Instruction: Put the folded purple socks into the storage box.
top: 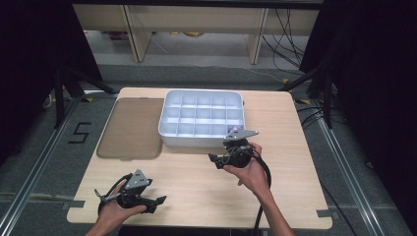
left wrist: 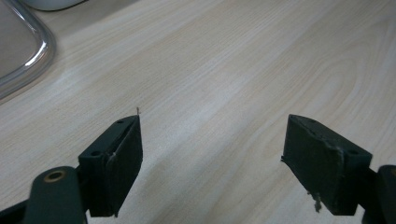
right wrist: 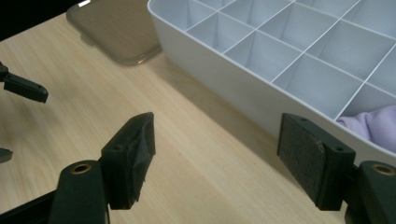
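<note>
Both claws stand wide open and hold nothing: the left gripper [top: 158,200] low at the frame's lower left over the bare table [top: 196,187], the right gripper [top: 214,161] at centre just before the white divided tray [top: 201,140], whose near corner cell holds what seems a lilac cloth [right wrist: 373,125].

The right tongs [right wrist: 215,158] stand wide apart over the wooden worktop [right wrist: 93,107], just beside the near wall of the white divided tray [right wrist: 243,88]. A lilac cloth [right wrist: 369,123] lies in the tray's nearest compartment. A translucent brown lid [right wrist: 116,28] lies flat beside the tray's far corner.
</note>
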Available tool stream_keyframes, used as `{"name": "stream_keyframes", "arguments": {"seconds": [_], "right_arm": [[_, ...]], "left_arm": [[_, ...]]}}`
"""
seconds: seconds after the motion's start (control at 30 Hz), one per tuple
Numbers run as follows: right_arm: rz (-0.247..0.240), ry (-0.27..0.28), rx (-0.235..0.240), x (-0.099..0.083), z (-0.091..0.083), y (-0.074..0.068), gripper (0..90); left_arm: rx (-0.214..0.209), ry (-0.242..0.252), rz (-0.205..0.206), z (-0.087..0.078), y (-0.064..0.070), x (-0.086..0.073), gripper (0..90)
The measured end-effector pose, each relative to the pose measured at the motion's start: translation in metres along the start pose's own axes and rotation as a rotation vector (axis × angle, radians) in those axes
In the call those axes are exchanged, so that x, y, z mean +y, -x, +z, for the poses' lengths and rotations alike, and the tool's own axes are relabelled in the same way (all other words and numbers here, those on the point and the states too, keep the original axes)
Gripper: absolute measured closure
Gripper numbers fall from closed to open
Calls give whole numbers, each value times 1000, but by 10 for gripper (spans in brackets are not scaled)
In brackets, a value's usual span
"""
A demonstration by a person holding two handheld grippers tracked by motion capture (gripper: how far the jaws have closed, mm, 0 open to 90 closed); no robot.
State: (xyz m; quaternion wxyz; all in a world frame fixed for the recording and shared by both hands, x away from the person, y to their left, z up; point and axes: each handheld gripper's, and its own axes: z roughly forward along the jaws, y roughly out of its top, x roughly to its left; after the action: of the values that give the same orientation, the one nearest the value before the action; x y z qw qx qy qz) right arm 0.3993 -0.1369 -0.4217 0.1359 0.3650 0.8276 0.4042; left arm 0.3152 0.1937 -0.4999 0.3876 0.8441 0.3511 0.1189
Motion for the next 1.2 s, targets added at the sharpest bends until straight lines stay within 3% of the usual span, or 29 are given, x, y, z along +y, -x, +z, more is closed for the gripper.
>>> {"name": "stream_keyframes", "arguments": {"seconds": [0.2, 0.23, 0.4, 0.5, 0.53, 0.7, 0.8, 0.83, 0.97, 1.03, 1.07, 1.2], "right_arm": [[-12, -16, 2, -6, 4, -6, 277], [-6, -18, 5, -8, 5, -7, 277], [9, -38, 15, -16, 10, -12, 270], [10, -28, 21, -19, 8, -15, 269], [-1, -19, 16, -21, 8, -15, 266], [19, -29, 18, -27, 8, -19, 245], [5, -25, 21, -32, 10, -20, 238], [23, -29, 26, -33, 10, -22, 233], [10, -26, 32, -40, 12, -23, 223], [27, -32, 43, -42, 12, -24, 215], [38, -32, 43, -43, 13, -26, 209], [26, -25, 48, -48, 13, -29, 205]], "left_arm": [[9, -1, 6, -2, -1, 0, 192], [-1, 11, -7, -1, 0, 0, 192], [0, 5, 5, -3, 0, 0, 192], [0, 9, -10, -2, 0, -1, 192], [5, -4, 7, -2, -1, -1, 192], [-6, 14, -19, -2, 3, -1, 192], [-5, 4, -11, -1, 2, -1, 191], [-1, 2, -10, -1, 2, -1, 191], [-10, 1, -8, -1, 3, -1, 191], [-7, 1, 10, -2, 3, -1, 190], [-18, 12, 0, -1, 5, -1, 190], [-20, -3, 10, -1, 5, -1, 190]]}}
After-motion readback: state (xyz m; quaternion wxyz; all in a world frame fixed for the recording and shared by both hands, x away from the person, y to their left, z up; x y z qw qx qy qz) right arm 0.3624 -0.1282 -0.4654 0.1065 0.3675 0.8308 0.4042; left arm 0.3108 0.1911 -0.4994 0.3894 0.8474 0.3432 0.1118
